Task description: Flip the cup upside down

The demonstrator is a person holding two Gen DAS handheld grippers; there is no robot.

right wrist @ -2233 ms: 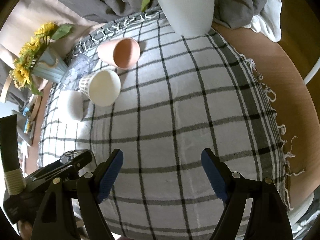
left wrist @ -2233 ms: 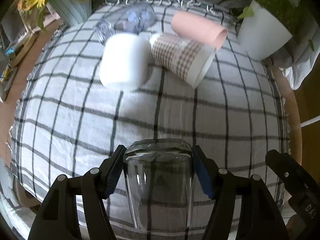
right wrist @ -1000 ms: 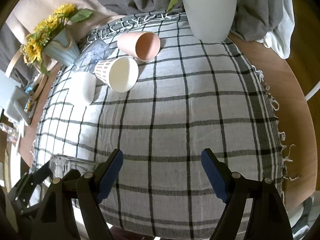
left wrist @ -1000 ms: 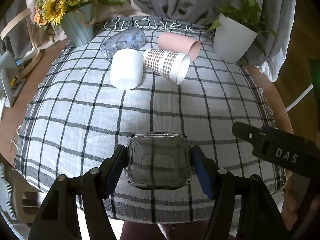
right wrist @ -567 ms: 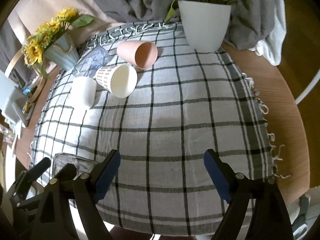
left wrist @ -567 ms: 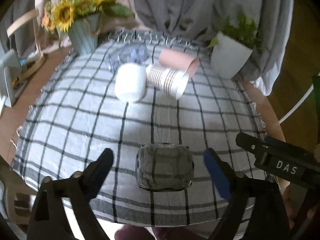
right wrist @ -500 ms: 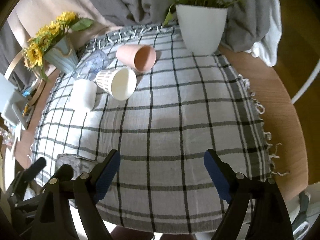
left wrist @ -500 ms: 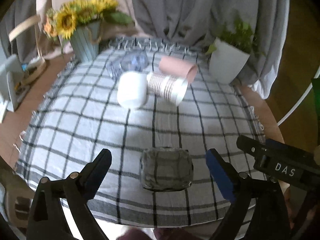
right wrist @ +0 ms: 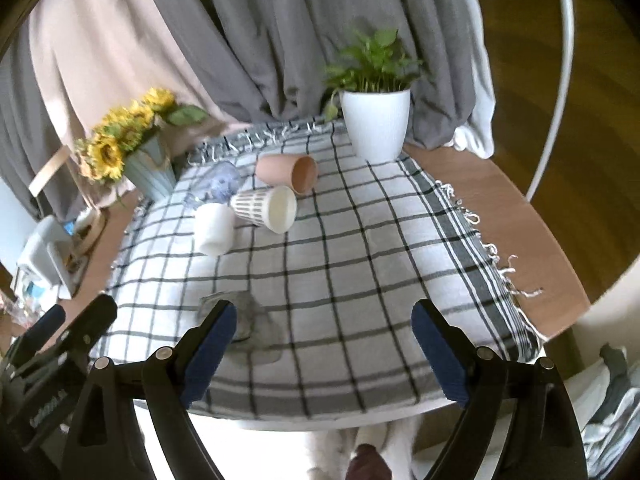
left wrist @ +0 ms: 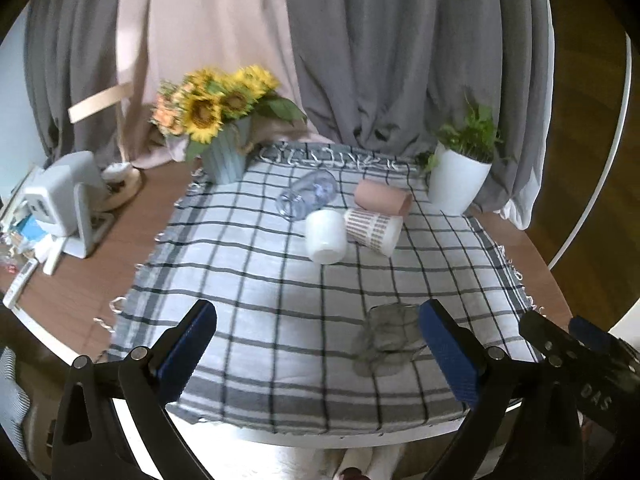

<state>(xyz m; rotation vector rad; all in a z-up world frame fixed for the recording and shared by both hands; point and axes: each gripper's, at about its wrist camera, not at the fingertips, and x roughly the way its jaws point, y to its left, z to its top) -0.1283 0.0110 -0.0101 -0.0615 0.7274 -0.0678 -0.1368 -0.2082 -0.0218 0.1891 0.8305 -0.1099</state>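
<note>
Hovering with jaws apart, left gripper (left wrist: 316,344) and right gripper (right wrist: 324,332), risking toppling the clear inverted glass cup (left wrist: 386,338) at four o'clock.

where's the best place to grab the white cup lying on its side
Grip the white cup across its round side wall, near mid-length, coming from above with the claw fingers straddling it left and right. It lies with its rim toward the near table edge, so the curved wall is exposed there. The patterned cup sits close against its right side, so that finger probably has little room.
</note>
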